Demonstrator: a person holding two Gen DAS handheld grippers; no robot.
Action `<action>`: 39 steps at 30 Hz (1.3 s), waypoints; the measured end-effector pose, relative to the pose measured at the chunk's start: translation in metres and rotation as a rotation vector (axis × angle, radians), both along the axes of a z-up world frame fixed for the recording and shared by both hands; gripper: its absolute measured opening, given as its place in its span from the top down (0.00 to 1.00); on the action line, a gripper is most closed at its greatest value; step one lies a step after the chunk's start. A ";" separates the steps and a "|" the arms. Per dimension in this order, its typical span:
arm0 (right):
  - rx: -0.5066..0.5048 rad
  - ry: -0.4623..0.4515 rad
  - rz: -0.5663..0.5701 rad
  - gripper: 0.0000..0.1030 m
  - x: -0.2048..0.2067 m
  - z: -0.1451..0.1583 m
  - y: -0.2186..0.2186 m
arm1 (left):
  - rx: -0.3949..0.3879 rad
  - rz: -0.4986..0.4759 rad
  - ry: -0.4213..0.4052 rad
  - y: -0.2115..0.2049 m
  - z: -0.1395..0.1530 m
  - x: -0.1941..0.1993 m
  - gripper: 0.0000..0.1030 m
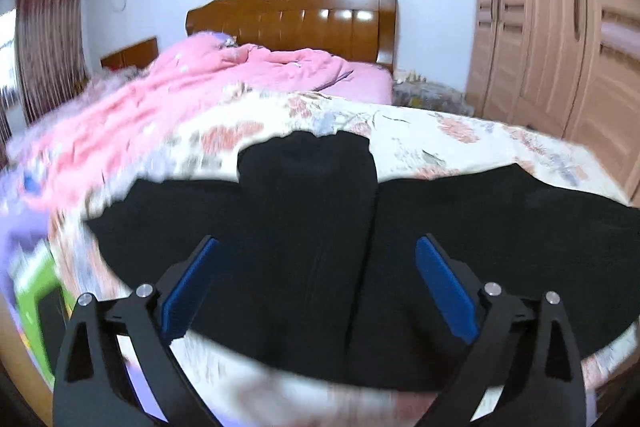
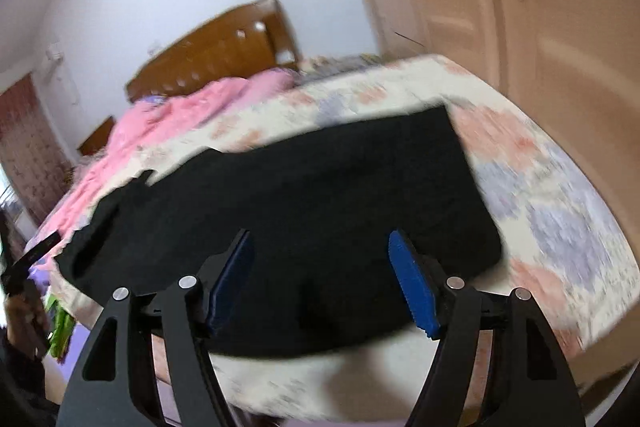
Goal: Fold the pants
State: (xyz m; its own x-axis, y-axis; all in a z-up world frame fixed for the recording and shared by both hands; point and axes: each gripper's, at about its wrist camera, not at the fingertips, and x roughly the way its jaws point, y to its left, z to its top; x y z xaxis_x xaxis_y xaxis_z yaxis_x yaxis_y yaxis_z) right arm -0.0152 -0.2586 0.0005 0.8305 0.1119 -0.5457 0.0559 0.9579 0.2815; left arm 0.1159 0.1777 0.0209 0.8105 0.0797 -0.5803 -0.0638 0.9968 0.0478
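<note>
The black pants (image 1: 312, 227) lie flat on the bed (image 1: 460, 139), near its front edge, on a sheet with pink and purple flowers. In the left view a narrow part of the pants sticks out toward the far side, and a straight fold line runs down the middle. In the right view the pants look like a wide dark block with a square corner on the right. The left claw (image 1: 318, 281) hangs above the pants with its two blue pads far apart, and nothing is between them. The right claw (image 2: 320, 277) also hangs above the pants with its blue pads apart, and it holds nothing. A pink blanket (image 1: 168, 87) is bunched up on the far left part of the bed. Behind it stands a shiny brown headboard (image 1: 296, 19). A tall wardrobe (image 1: 560, 27) with light wood doors stands on the right. A red curtain (image 1: 48, 39) hangs on the left. Both pictures are blurry, and no words or labels can be read anywhere.
</note>
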 end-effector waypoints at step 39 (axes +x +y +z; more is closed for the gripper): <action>-0.003 0.176 0.147 0.30 0.101 -0.038 0.084 | -0.770 0.309 0.048 0.295 -0.099 0.018 0.82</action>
State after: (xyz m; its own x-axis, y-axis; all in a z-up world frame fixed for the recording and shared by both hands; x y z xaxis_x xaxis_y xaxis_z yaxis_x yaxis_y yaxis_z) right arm 0.0861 -0.1744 -0.0370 0.6972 0.2228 -0.6814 -0.0359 0.9601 0.2773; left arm 0.1343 0.4726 -0.0784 0.7900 -0.1391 -0.5972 -0.3553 0.6899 -0.6307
